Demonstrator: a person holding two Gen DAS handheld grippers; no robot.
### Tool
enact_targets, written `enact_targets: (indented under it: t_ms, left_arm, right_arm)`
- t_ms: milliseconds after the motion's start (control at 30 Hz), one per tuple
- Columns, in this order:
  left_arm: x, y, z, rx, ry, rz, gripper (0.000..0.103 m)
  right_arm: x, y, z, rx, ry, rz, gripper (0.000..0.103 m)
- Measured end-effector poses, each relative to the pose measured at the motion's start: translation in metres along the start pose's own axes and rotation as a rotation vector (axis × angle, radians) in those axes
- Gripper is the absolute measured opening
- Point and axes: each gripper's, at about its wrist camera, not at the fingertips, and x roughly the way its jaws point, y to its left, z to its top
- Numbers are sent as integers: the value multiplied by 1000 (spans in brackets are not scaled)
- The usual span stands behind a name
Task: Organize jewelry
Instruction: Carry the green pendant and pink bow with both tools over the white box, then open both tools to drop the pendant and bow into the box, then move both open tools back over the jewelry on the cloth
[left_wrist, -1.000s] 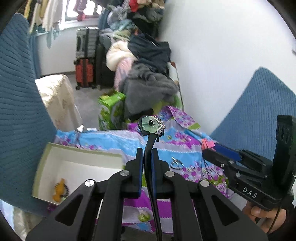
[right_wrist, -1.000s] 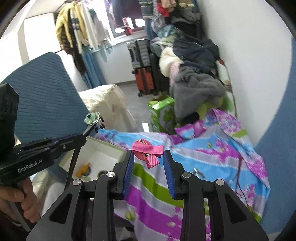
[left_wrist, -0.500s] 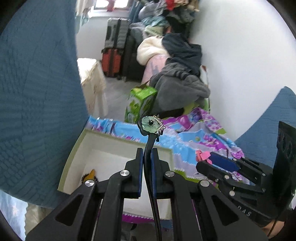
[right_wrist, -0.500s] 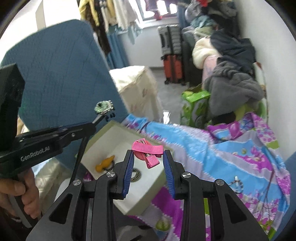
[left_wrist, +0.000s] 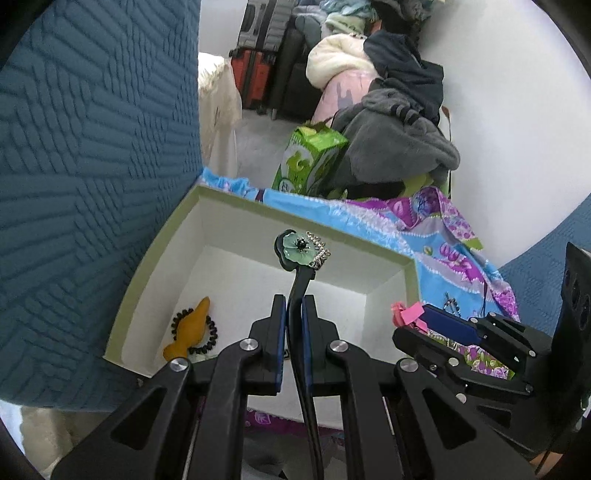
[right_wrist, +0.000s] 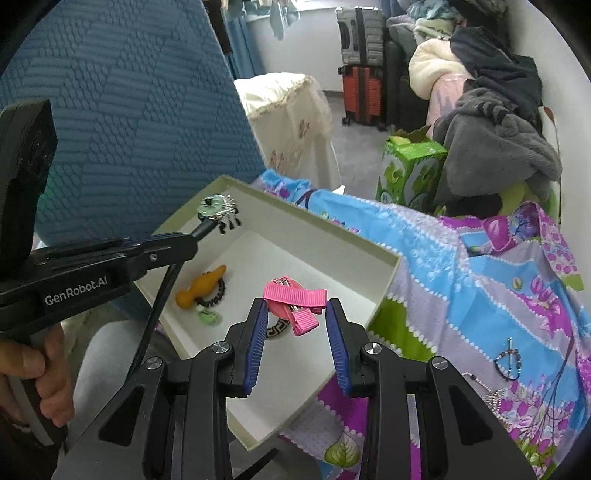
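My left gripper (left_wrist: 294, 306) is shut on the black stem of a green flower hairpin (left_wrist: 301, 252) and holds it above the white box (left_wrist: 384, 254). The hairpin also shows in the right wrist view (right_wrist: 216, 206). My right gripper (right_wrist: 295, 314) is shut on a pink bow hair clip (right_wrist: 295, 297), held over the white box (right_wrist: 317, 232); the clip also shows in the left wrist view (left_wrist: 406, 314). Inside the box lie an orange charm on a black bead bracelet (right_wrist: 203, 284), a small green piece (right_wrist: 208, 317) and a patterned ring (right_wrist: 275, 330).
The box rests on a bright patterned cloth (right_wrist: 461, 258). A small beaded piece (right_wrist: 508, 363) and a silver chain (right_wrist: 487, 397) lie on the cloth at right. A blue textured cushion (right_wrist: 129, 110) stands behind the box. A green carton (right_wrist: 410, 170) and piled clothes (right_wrist: 498, 140) are beyond.
Both grippers have moved left and down, from over the patterned cloth to over the white box. Each still holds its piece.
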Motion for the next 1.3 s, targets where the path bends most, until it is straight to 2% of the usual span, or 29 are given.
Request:
enact_targets:
  t_ms: [200,267,367,433,500,533,933,1300]
  left_arm:
    - [4,4,-3,-14,16,1,8]
    - [4,4,-3,-16,18,0,8]
    - [0,3,-2,-18,16,-4,9]
    - [-5,0,0,-15,10,-4,19]
    - [-11,-3,1,-15,-8,4,37]
    - [-15,-4,2,-15,-16,4,38]
    - [-74,-49,16,48,-132,-31,39]
    - [-103,-115,17,129,-199,-106,39]
  right_arm:
    - [8,1,-2,-11,20,-6,31]
    - [8,1,-2,-14,21,-2,37]
    - [4,2,-1,-16,14,5,38]
    - [-2,2,0,-18,5,5,38]
    - [-8,1,2,-18,-10,2,38]
    - [-12,0,3,-16,-17,1,39]
    - [-91,-12,15,5,-169,-39,39]
    - [-168,-48,-1,59,-303,-126,41]
